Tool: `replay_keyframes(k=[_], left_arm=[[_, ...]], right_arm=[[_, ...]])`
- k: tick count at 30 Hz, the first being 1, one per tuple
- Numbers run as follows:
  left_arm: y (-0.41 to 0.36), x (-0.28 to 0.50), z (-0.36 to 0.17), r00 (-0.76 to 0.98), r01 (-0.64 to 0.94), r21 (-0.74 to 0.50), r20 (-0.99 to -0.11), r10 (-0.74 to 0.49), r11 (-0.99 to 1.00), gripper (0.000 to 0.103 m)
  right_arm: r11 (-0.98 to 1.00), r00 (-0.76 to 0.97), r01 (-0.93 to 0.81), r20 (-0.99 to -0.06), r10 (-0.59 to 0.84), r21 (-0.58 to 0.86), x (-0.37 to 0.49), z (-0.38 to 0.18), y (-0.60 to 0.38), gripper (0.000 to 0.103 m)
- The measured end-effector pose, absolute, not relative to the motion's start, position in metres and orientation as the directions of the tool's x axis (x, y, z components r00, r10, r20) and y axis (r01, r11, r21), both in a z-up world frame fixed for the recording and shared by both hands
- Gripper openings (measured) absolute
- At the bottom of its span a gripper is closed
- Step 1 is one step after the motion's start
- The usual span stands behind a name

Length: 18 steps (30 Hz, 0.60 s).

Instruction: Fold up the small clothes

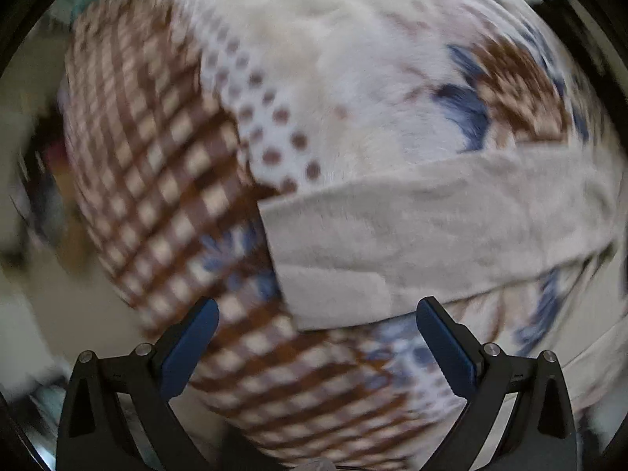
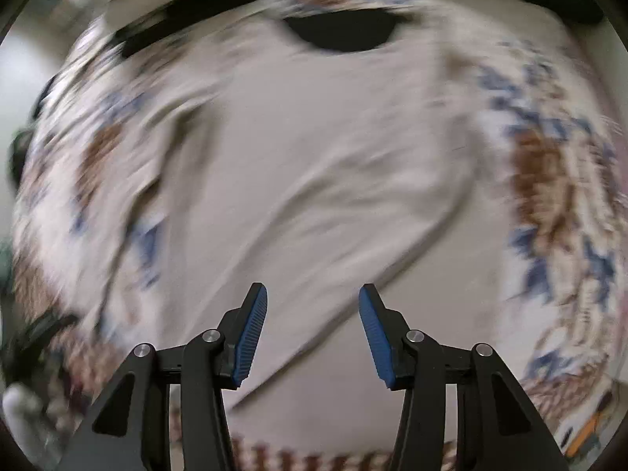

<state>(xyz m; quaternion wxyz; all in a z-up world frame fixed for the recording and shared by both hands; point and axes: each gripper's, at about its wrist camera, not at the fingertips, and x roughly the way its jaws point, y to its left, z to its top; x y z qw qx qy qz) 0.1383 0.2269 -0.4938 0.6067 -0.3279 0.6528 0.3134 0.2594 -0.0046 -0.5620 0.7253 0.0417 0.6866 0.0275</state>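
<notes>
A beige garment (image 2: 314, 180) lies spread on a patterned blanket (image 2: 549, 196), its dark neck opening (image 2: 339, 33) at the top of the right wrist view. My right gripper (image 2: 313, 294) hangs over the garment, open, with nothing between its blue pads. In the left wrist view a beige sleeve (image 1: 431, 227) of the garment lies across the blanket (image 1: 157, 165), its cuff end at the left. My left gripper (image 1: 316, 310) stands wide open just above the sleeve's lower edge, not touching it. Both views are blurred by motion.
The blanket has brown checks, brown dots and blue flower prints. Pale floor (image 1: 31, 314) shows beyond its left edge. Dark blurred items (image 2: 165, 35) lie past the blanket's top edge. An orange object (image 2: 585, 435) sits at the lower right.
</notes>
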Motion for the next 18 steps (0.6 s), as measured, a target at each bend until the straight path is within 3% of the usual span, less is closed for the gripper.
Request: replay_keyframes(k=[3, 9, 12, 17, 18], left_arm=[[0.241, 0.122, -0.51, 0.063, -0.909, -0.128, -0.983, -0.173, 0.396, 0.103], [0.247, 0.074, -0.539, 0.235, -0.969, -0.247, -0.917, -0.321, -0.003, 0.1], [0.239, 0.048, -0.539, 0.26, -0.966, -0.243, -0.907, -0.331, -0.092, 0.1], [0.24, 0.041, -0.544, 0.291, -0.955, -0.265, -0.926, -0.24, -0.135, 0.099], [0.243, 0.046, -0.542, 0.295, -0.954, -0.274, -0.931, -0.216, -0.12, 0.092]], right_arm=[[0.996, 0.081, 0.072, -0.996, 0.044, 0.049, 0.272, -0.569, -0.027, 0.051], [0.987, 0.083, 0.15, -0.996, 0.038, 0.051, 0.287, -0.574, -0.039, 0.051], [0.988, 0.076, 0.131, -0.995, 0.065, 0.075, 0.286, -0.577, -0.026, 0.051], [0.994, 0.076, 0.075, -0.994, 0.078, 0.084, 0.276, -0.575, -0.013, 0.051], [0.995, 0.077, 0.065, -0.994, 0.073, 0.078, 0.275, -0.577, -0.011, 0.051]])
